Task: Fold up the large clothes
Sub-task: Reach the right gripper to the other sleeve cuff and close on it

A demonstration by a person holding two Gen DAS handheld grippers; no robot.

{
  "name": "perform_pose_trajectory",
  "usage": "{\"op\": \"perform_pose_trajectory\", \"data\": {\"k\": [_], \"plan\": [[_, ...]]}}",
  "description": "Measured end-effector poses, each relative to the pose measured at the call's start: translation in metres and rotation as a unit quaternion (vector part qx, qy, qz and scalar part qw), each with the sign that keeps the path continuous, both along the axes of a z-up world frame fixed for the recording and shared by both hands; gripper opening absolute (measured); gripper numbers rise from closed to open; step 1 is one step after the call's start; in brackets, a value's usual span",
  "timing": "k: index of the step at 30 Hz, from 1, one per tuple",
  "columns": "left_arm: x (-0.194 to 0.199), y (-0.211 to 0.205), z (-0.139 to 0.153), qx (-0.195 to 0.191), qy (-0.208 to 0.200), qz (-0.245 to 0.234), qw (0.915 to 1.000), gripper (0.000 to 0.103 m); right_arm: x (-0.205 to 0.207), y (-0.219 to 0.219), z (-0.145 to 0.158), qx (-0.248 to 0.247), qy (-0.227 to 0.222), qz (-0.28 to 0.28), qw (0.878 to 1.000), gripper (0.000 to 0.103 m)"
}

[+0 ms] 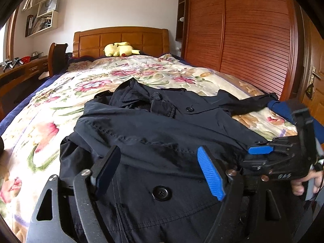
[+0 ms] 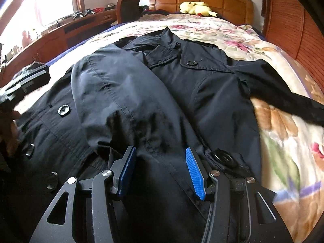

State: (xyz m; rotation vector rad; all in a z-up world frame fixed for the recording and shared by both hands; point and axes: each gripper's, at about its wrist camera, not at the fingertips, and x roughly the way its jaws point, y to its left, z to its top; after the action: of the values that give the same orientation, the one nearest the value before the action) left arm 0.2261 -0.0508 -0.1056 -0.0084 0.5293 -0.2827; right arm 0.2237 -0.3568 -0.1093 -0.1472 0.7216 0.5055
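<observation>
dark buttoned coat (image 2: pixel 202 85), sleeve folded across

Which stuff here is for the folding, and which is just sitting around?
For the folding: the black coat, the left gripper, the right gripper, the flowery bedspread it lies on.

Just sitting around: the yellow plush toy, the wardrobe, the desk, the wall shelves.
</observation>
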Motion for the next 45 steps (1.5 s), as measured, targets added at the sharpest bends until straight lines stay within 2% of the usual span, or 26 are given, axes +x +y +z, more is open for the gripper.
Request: {"op": "perform_pose_trajectory", "data": {"k": [6, 11, 15, 19, 27, 30, 36, 39, 41, 43, 45], "plan": [[0.001, 0.002, -0.004, -0.009, 0.002, 0.001, 1.0000, 0.085, -0.005, -0.041, 0.027, -0.018, -0.029, -0.033, 0.999, 0.053], [0.000, -0.002, -0.005, 0.000, 0.001, -0.003, 1.0000, 0.086, 0.018, -0.082, 0.044, -0.052, -0.046, -0.091, 0.993, 0.053], [0.001, -0.005, -0.007, 0.007, 0.002, -0.003, 1.0000, 0.086, 0.047, -0.110, 0.052, -0.082, -0.058, -0.129, 0.987, 0.057], [0.003, -0.005, -0.009, 0.012, 0.008, -0.001, 0.9999, 0.086, 0.084, -0.137, 0.049, -0.110, -0.055, -0.171, 0.978, 0.060], [0.005, -0.005, -0.012, 0.013, 0.015, -0.001, 0.9998, 0.086, 0.153, -0.168, 0.031, -0.165, -0.017, -0.222, 0.961, 0.061], [0.006, -0.006, -0.013, 0.013, 0.019, -0.002, 0.9997, 0.086, 0.177, -0.170, 0.021, -0.225, -0.010, -0.240, 0.944, 0.061], [0.008, -0.006, -0.013, 0.012, 0.022, -0.003, 0.9997, 0.086, 0.220, -0.171, 0.000, -0.253, 0.030, -0.257, 0.932, 0.061], [0.008, -0.005, -0.014, 0.010, 0.024, -0.003, 0.9996, 0.086, 0.232, -0.177, -0.003, -0.256, 0.034, -0.267, 0.928, 0.060], [0.008, -0.004, -0.014, 0.009, 0.025, -0.003, 0.9996, 0.086, 0.237, -0.181, -0.002, -0.249, 0.034, -0.272, 0.929, 0.052], [0.009, -0.004, -0.014, 0.009, 0.026, -0.003, 0.9996, 0.086, 0.243, -0.183, -0.001, -0.251, 0.032, -0.274, 0.928, 0.022], [0.009, -0.004, -0.015, 0.010, 0.027, -0.004, 0.9996, 0.086, 0.242, -0.184, 0.001, -0.249, 0.039, -0.268, 0.930, 0.010]]}}
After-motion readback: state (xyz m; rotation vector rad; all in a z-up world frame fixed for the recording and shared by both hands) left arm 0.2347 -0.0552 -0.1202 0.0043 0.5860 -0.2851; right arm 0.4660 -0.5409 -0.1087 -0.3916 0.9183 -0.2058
